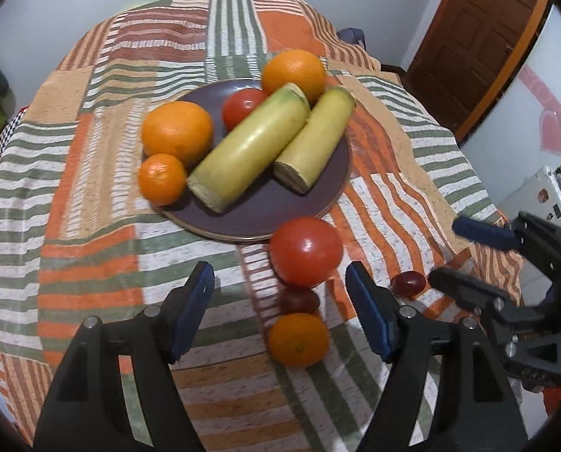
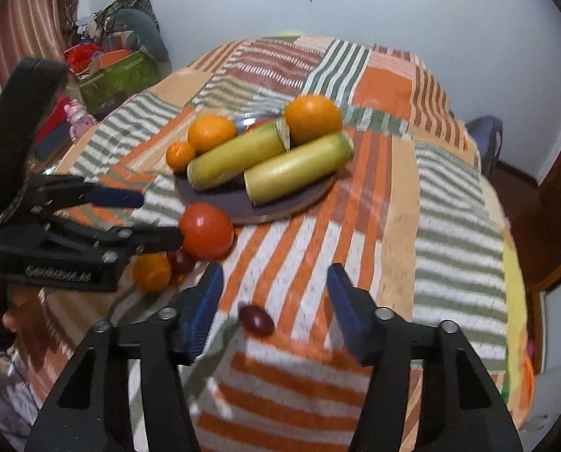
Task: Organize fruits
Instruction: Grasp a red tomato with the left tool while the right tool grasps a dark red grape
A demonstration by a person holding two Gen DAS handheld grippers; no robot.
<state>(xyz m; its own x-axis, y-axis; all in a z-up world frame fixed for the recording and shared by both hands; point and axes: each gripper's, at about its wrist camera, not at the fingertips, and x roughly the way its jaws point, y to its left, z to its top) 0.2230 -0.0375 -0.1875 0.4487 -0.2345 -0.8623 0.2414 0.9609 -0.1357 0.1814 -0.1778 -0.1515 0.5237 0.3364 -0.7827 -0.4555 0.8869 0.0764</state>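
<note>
A: Grippers?
B: I see the left gripper (image 1: 280, 312) parted, empty, around the tomato (image 1: 306, 251), lower centre. The right gripper (image 2: 274, 310) is parted over the grape (image 2: 256, 320); no contact.
A: Plate?
B: The plate (image 1: 265, 214) sits mid-frame, loaded.

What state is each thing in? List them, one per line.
Plate: loaded with fruit.
Big tomato: off plate, on cloth.
Near mandarin: off plate, ungrasped.
Grape: between open pads, ungripped.
Left hand-held gripper: open.
Right hand-held gripper: open.
</note>
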